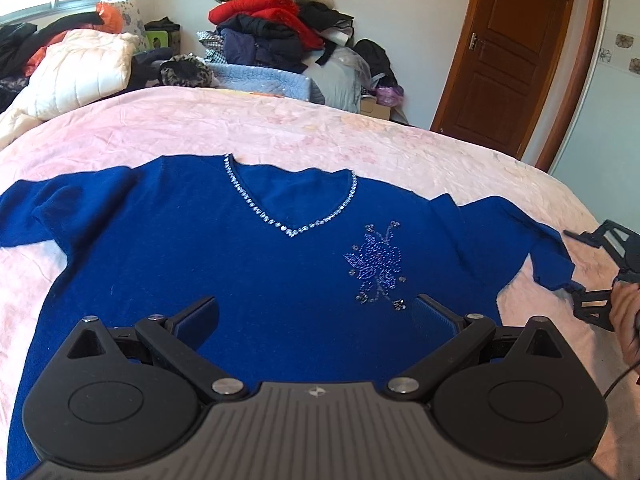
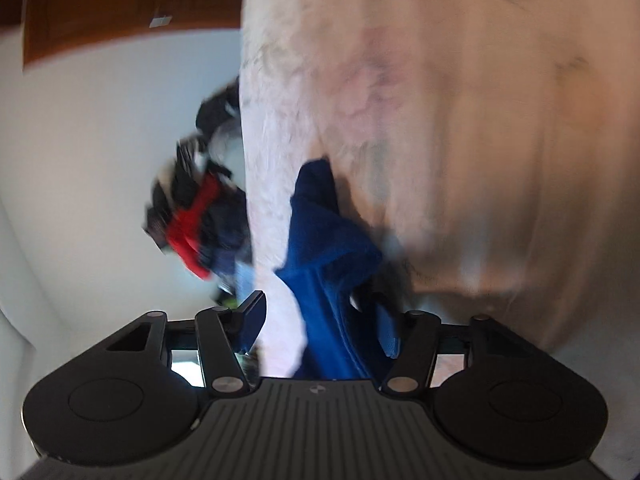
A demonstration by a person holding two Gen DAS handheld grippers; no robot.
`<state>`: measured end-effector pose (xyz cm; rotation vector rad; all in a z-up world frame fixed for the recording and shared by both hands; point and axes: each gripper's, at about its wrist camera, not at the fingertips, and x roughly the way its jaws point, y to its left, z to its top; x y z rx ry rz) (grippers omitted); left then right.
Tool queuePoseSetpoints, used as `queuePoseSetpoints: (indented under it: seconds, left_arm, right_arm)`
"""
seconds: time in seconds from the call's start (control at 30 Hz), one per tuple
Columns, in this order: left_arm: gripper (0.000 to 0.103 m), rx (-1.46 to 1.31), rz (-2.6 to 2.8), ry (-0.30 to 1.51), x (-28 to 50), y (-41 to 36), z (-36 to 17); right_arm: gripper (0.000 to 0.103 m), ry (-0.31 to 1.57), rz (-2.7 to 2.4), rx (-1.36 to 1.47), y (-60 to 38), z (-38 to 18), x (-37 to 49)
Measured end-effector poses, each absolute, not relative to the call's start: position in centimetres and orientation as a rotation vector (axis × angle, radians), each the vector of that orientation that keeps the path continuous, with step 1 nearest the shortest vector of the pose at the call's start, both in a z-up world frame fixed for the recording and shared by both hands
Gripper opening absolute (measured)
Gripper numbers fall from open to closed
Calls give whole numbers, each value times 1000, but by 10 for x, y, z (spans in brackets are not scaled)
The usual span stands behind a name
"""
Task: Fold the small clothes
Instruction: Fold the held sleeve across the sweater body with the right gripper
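Quilt (image 1: 76, 72): white, padded, piled at the far left of the bed.

Bedspread (image 1: 280, 132): pale pink, covers the bed and lies under all else.

Sweater (image 1: 240, 264): royal blue, V-neck trimmed in rhinestones, beaded flower on the chest. Laid flat, front up, across the near half of the bedspread, both sleeves spread outward. In the right wrist view the sleeve (image 2: 332, 240) appears as a bunched blue fold.

Left gripper (image 1: 316, 316): hovers over the sweater's lower body. Jaws wide apart, nothing between them.

Clothes heap (image 1: 276, 24): red, black and navy garments stacked beyond the bed against the far wall.

Door (image 1: 508, 52): brown wood, shut, at the right.

Right gripper (image 1: 576, 264): at the sweater's right cuff, rolled on its side. Jaws part open, the sleeve end running between them. One pad lies against the cloth and the other stands clear, so no clamp.

Hand (image 1: 628, 320): holds the right gripper at the frame's right edge.
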<state>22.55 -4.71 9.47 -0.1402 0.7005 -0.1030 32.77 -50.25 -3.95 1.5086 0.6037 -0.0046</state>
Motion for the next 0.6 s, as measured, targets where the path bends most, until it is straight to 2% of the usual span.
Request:
queuePoseSetpoints:
  seconds: [0.03, 0.07, 0.1, 0.23, 0.3, 0.43, 0.5, 0.53, 0.57, 0.6]
  left_arm:
    - [103, -136, -109, 692, 226, -49, 96]
    - [103, -133, -114, 685, 225, -49, 98]
    - [103, -131, -115, 681, 225, -49, 100]
    - [103, -159, -97, 672, 222, -38, 103]
    - [103, -185, -80, 673, 220, -29, 103]
    - [103, -211, -37, 681, 214, -13, 99]
    - [103, -226, -29, 685, 211, -7, 96]
    - [103, -231, -26, 689, 210, -4, 94]
    - [103, -233, -21, 694, 209, -3, 92]
    - [103, -233, -16, 698, 209, -2, 92]
  right_arm:
    - [43, 636, -16, 1404, -497, -31, 333]
    - [21, 681, -40, 1280, -489, -23, 339]
    - [8, 727, -68, 1177, -483, -17, 345]
    - [7, 839, -107, 750, -460, 14, 373]
    - [8, 822, -154, 317, -435, 47, 380]
    - [5, 650, -142, -539, -377, 88, 362]
    - [11, 618, -164, -917, -371, 76, 348]
    - [23, 623, -168, -1023, -376, 65, 344]
    - [43, 649, -166, -1097, -384, 53, 339]
    - [55, 687, -164, -1121, -393, 43, 334]
